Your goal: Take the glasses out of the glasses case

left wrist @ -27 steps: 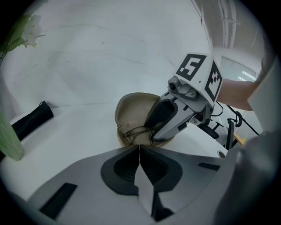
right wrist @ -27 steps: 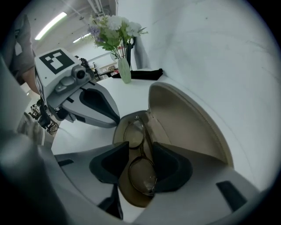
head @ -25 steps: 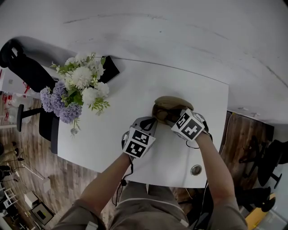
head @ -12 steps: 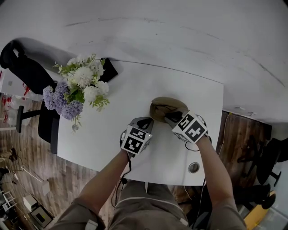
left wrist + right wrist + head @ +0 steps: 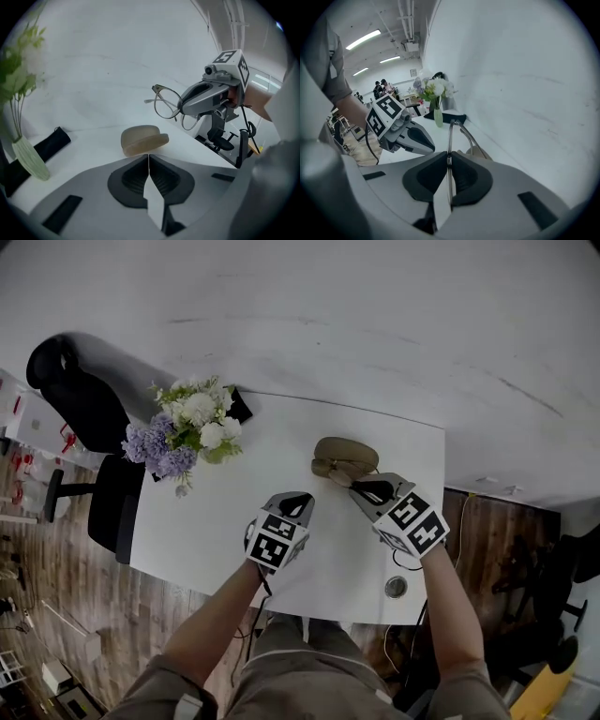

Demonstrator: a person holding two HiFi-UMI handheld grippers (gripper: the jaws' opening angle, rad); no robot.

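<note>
My right gripper (image 5: pixel 360 487) hangs above the table, shut on a thin wire-rimmed pair of glasses (image 5: pixel 165 103). Its jaws have just been closing, and the glasses' rim (image 5: pixel 450 136) stands edge-on between them. The tan glasses case (image 5: pixel 343 456) lies on the white table just beyond and below, its lid nearly down (image 5: pixel 143 138). My left gripper (image 5: pixel 300 500) hovers to the case's left, shut with nothing between its jaws (image 5: pixel 148 161). The left gripper view shows the right gripper (image 5: pixel 183 107) holding the glasses in the air to the right of the case.
A vase of white and purple flowers (image 5: pixel 192 427) stands at the table's far left, with a black pouch (image 5: pixel 240 407) beside it. A round cable port (image 5: pixel 396 587) sits near the white table's (image 5: pixel 234 521) front right corner. A black chair (image 5: pixel 80 395) stands left of the table.
The right gripper closed on the glasses at the case and rose with them. The left gripper also lifted away from the case. The head view shifted.
</note>
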